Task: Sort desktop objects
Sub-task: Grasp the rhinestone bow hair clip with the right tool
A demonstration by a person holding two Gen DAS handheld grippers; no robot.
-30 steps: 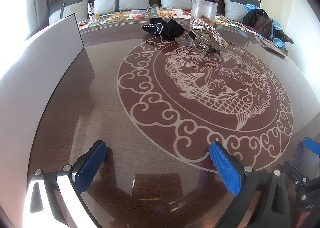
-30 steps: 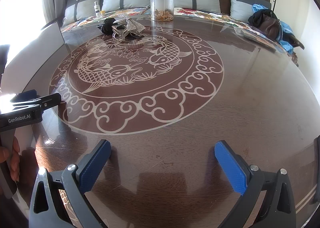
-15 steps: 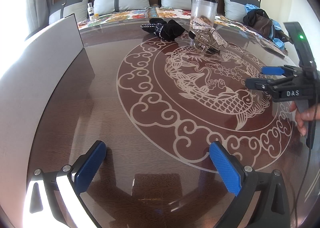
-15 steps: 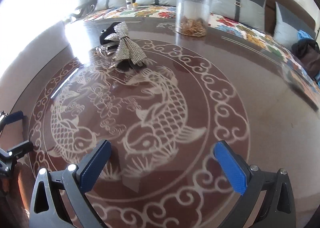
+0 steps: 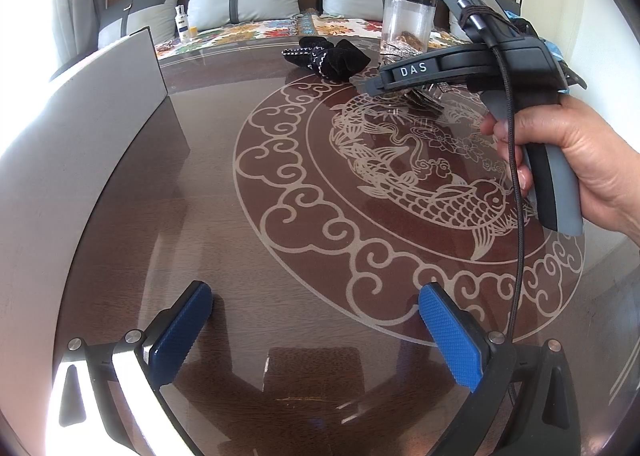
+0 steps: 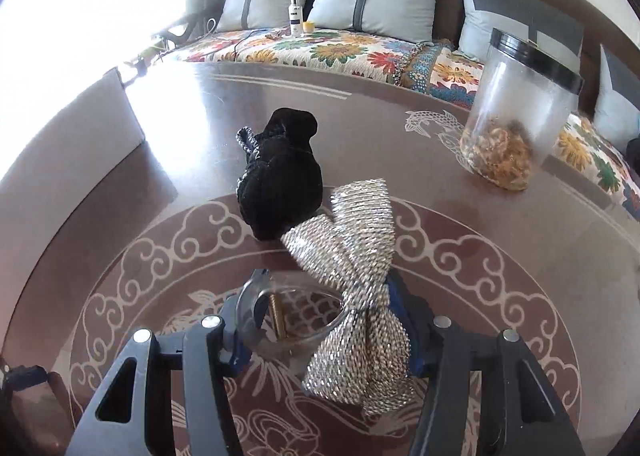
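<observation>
Behind the carved table (image 5: 280, 160), cushioned bench (image 6: 320, 44); right fingers just closed on bow clip (image 6: 352, 296), left fingers wide, empty.

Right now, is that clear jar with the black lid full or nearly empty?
Nearly empty. The clear jar stands upright, black lid on, with only a shallow layer of brownish-gold pieces at its bottom.

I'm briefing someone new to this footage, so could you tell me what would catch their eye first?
Most striking is the glittering silver bow hair clip low in the right wrist view, with the right tongs closed on it after just closing. Just beyond it lies a black velvet scrunchie, and a clear jar with dried bits stands at the right. Beneath everything, the table's carp medallion fills the left wrist view.
</observation>
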